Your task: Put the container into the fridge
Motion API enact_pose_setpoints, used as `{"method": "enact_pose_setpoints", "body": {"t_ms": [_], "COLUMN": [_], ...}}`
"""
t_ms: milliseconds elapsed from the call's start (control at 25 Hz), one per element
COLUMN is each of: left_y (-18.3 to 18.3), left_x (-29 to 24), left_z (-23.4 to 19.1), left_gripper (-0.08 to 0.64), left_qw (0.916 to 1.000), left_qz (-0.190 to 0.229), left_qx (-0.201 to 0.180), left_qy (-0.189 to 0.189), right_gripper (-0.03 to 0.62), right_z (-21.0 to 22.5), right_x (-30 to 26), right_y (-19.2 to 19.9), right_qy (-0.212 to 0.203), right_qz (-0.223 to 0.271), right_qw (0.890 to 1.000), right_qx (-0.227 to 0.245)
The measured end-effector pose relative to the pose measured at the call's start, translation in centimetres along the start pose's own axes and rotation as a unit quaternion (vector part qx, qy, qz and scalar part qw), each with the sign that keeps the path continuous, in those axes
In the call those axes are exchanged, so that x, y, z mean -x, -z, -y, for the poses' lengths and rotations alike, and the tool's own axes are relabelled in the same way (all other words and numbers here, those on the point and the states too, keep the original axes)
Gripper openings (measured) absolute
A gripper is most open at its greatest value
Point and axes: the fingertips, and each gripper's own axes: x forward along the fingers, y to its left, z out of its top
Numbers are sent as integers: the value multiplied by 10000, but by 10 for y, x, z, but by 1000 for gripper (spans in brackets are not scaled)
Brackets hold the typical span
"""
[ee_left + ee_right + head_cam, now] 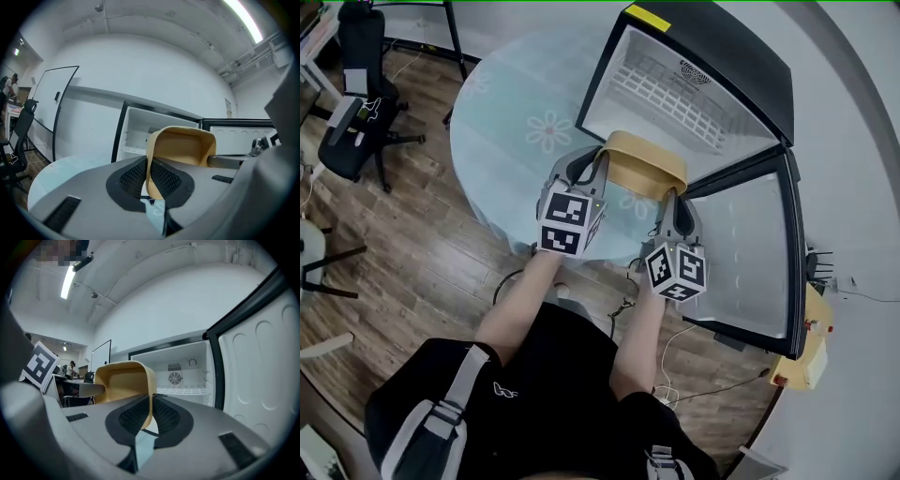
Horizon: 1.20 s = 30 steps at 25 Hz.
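A tan open container (645,165) hangs above the round table's edge, just in front of the small open fridge (684,80). My left gripper (593,171) is shut on the container's left wall (149,164), and my right gripper (672,202) is shut on its right wall (149,399). Both pairs of dark pads pinch the thin rim. In both gripper views the container's (123,380) hollow is empty and the white fridge interior (185,373) with a wire shelf lies straight ahead. The container (180,145) hides part of the fridge opening in the left gripper view.
The fridge door (750,253) stands swung open to the right. The fridge sits on a round table with a pale blue flowered cloth (520,122). An office chair (352,103) and wooden floor lie to the left. A whiteboard (51,108) stands by the far wall.
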Motion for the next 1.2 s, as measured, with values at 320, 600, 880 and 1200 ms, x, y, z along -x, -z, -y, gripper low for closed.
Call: {"method": "enact_pose_setpoints", "body": {"t_ms": [320, 600, 880, 1200], "left_y": [25, 61, 83, 115], "left_x": [-58, -95, -135, -182], "left_z": [-26, -54, -51, -40], "left_gripper": [25, 20, 21, 21], "left_qw": [9986, 9946, 9912, 9851], "left_qz": [-517, -1016, -1232, -1459], "left_qx": [68, 128, 163, 490], "left_qy": [-5, 133, 447, 767], "right_gripper": [25, 26, 26, 28], "right_z": [17, 22, 44, 82], "right_x": [-53, -91, -104, -125], "right_y": [31, 65, 89, 110], "right_qy": [83, 271, 583, 969], "right_qz": [-371, -686, -885, -1098], "right_qw": [9987, 9953, 9916, 9857], "right_qx": [-344, -620, -739, -836]}}
